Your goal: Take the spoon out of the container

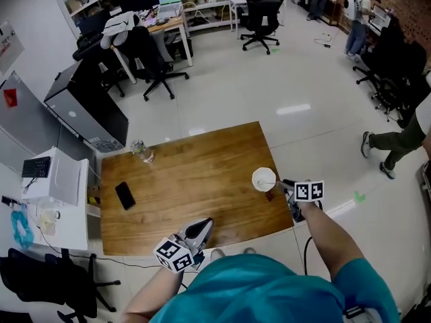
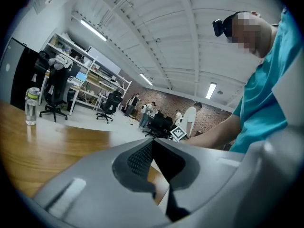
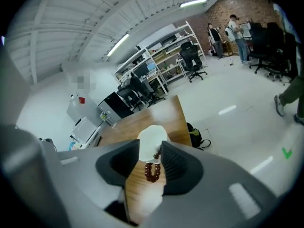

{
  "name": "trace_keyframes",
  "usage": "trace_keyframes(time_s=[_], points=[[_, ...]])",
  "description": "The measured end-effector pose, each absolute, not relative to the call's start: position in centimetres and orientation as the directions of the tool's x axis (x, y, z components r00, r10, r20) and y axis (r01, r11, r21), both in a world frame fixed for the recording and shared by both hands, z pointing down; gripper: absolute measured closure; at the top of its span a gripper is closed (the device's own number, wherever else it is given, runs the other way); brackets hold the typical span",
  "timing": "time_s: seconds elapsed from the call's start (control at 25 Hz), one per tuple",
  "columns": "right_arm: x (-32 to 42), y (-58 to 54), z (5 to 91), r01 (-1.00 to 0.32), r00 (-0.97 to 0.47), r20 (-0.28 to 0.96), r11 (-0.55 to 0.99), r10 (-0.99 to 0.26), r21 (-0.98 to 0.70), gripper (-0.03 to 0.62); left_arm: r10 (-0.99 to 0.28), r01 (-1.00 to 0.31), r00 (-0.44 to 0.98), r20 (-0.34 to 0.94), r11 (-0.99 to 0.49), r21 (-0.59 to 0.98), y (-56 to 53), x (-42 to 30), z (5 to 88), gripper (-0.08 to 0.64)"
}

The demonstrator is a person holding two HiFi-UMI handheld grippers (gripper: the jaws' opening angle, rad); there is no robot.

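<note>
A white container stands near the right edge of the wooden table. A thin pale spoon handle seems to lie across its rim, pointing toward my right gripper. That gripper is open just right of the container. In the right gripper view the container sits just beyond the parted jaws of the right gripper, and a brown bead bracelet lies on the wood between them. The spoon is not clear there. My left gripper rests shut and empty at the table's near edge, its tips meeting.
A black phone lies on the left part of the table and a clear bottle stands at its far left corner. The table's right edge is close beside the container. Office chairs, desks and people are farther off.
</note>
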State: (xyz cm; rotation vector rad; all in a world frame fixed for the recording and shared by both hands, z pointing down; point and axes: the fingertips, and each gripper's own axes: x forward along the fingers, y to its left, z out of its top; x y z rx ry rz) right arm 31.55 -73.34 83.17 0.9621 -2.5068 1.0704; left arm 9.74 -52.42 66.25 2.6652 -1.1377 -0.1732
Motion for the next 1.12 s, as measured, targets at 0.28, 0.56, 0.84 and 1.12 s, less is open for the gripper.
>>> trace_keyframes(time_s=[0.28,0.56,0.84,1.12], points=[[31.5,-78.1,84.1,-0.698,-0.714,0.495,0.450,-0.494,-0.557,0.500,-0.677,-0.659,0.735,0.041,-0.699,0.280,-57.5,12.0,68.4,0.561],[32.0,-79.0,84.1,-0.677,-0.734,0.490,0.457,-0.470,-0.576,0.495,-0.666,-0.646,0.745,0.048,-0.701,0.301,-59.0,13.2,68.3,0.561],[30.9,-79.2,86.1,-0.669,-0.743,0.514,0.452,-0.429,-0.590,0.471,-0.667,-0.652,0.742,0.068,-0.695,0.302,-59.3,13.4,68.8,0.561],[30.4,-79.4,85.9,-0.661,-0.750,0.517,0.482,-0.413,-0.575,0.543,-0.670,-0.657,0.739,0.076,-0.691,0.302,-59.0,13.7,69.1,0.561]])
